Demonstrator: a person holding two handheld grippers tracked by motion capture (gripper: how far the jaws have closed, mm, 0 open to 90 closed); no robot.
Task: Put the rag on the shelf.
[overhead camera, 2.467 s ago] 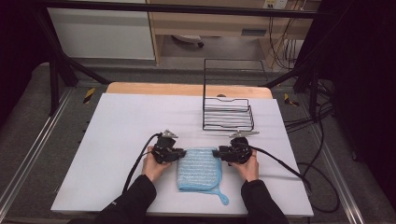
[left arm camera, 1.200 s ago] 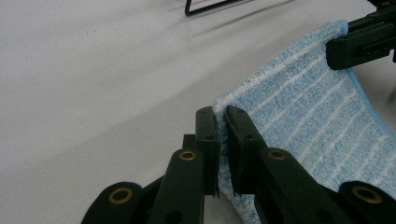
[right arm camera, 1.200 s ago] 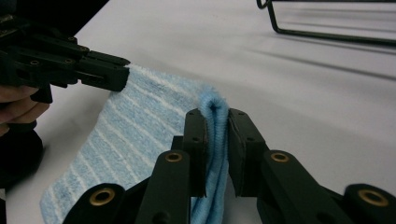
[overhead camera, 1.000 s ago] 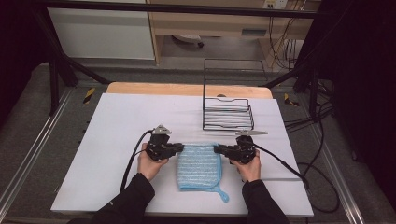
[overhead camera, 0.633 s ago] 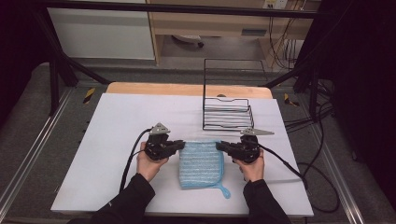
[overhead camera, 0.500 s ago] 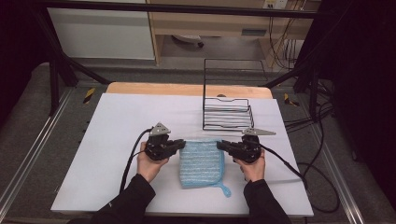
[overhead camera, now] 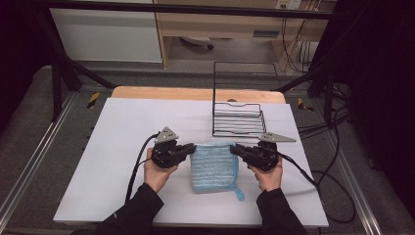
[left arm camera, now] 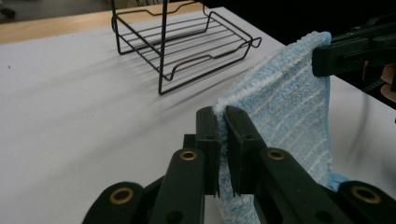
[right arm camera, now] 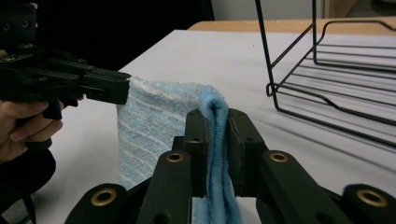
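Two grippers hold one blue cloth (overhead camera: 214, 166) between them, near the front-middle of the white table (overhead camera: 117, 127). Left gripper (overhead camera: 188, 149) has its jaws pinched tight on the cloth's far left corner; in the left gripper view the jaws (left arm camera: 222, 140) are pressed together w/ terry fabric (left arm camera: 285, 107) squeezed in the narrow slit between them, and the right gripper (left arm camera: 327, 53) shows at upper right clamping the opposite corner. Right gripper (overhead camera: 236, 149) likewise pinches the far right corner; in the right gripper view a folded edge of cloth (right arm camera: 154, 126) runs up through its closed jaws (right arm camera: 215, 135), w/ the left gripper (right arm camera: 119, 91) and a hand (right arm camera: 23, 126) farther off on the left of that view. Far edge of the cloth is lifted and stretched between the two grippers, rest hangs down toward the person; near edge seems to rest on the table, and a small loop (overhead camera: 239, 194) sticks out at the near right corner. Black wire rack (overhead camera: 240, 117) stands on the table just beyond the cloth, closer to the right gripper, not touching it. Both hands (overhead camera: 159, 174) wrap the gripper handles, dark sleeves (overhead camera: 132, 215) coming in from the bottom edge. Cables (overhead camera: 137, 166) trail from each gripper. Bare wood strip (overhead camera: 195, 94) shows at the table's far edge.
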